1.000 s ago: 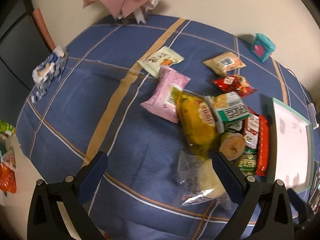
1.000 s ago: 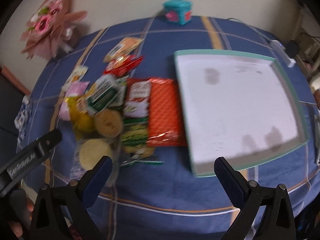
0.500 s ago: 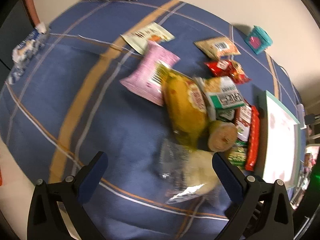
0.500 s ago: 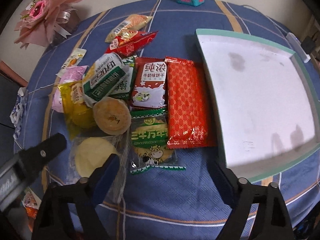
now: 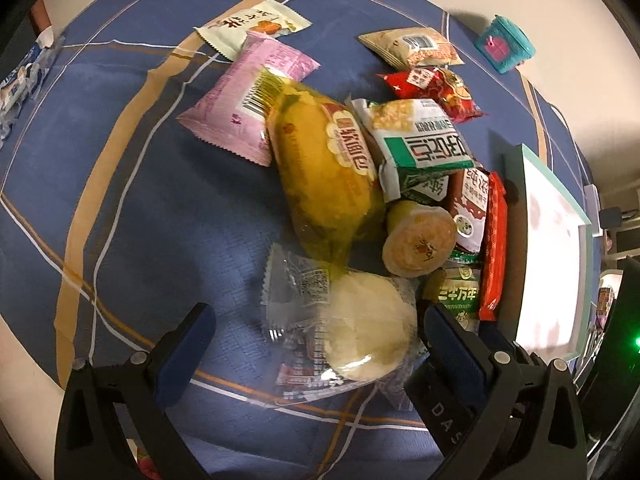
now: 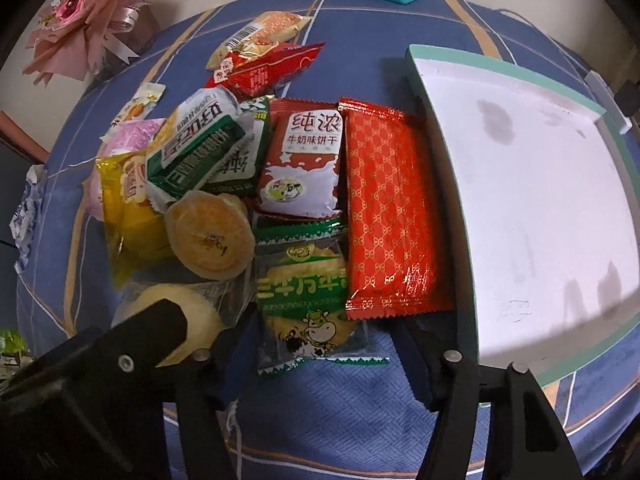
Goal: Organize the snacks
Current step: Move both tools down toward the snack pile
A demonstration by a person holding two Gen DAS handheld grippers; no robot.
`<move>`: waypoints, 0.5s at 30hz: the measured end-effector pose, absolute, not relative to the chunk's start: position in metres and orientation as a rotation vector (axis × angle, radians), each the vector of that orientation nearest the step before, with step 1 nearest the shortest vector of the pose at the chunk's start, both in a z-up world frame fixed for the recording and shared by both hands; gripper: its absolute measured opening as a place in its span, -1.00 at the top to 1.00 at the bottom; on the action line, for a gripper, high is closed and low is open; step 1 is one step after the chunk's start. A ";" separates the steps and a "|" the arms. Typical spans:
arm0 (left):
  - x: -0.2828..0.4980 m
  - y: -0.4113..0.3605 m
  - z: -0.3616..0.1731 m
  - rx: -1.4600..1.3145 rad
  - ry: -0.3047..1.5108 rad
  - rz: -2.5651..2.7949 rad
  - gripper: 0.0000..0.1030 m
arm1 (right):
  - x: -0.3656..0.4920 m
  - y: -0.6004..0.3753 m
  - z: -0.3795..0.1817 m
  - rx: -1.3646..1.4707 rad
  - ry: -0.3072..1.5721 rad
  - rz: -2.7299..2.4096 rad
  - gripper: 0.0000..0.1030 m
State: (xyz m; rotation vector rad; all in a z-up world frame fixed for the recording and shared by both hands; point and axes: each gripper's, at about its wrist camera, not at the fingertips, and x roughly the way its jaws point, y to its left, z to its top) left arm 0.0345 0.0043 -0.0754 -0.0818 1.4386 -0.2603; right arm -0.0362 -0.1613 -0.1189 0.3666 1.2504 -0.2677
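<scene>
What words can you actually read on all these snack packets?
"纯浓" and "牛奶味饼干": red and white biscuit packet.
"好吃点": green and white packet.
"软面包": yellow bread bag.
"DAS", cut off: left claw.
Green cow packet, its lettering too stylised to read; pink packet, barcode only.

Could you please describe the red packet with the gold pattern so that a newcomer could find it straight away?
Start at the big white tray with the teal rim on the blue tablecloth. Lying flat along its left side is the red packet. Unlike the printed wrappers beside it, it shows only a repeating gold lattice, with no picture or writing.
</scene>
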 end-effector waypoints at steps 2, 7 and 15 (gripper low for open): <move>0.031 -0.001 -0.075 -0.071 1.437 -0.263 -1.00 | -0.035 -0.163 -0.121 0.366 1.251 -0.267 -0.18; 0.026 -0.016 -0.081 -0.049 1.447 -0.259 -1.00 | -0.039 -0.162 -0.129 0.354 1.262 -0.272 -0.15; 0.008 -0.031 -0.095 0.006 1.450 -0.255 -0.78 | -0.055 -0.160 -0.143 0.347 1.292 -0.277 -0.14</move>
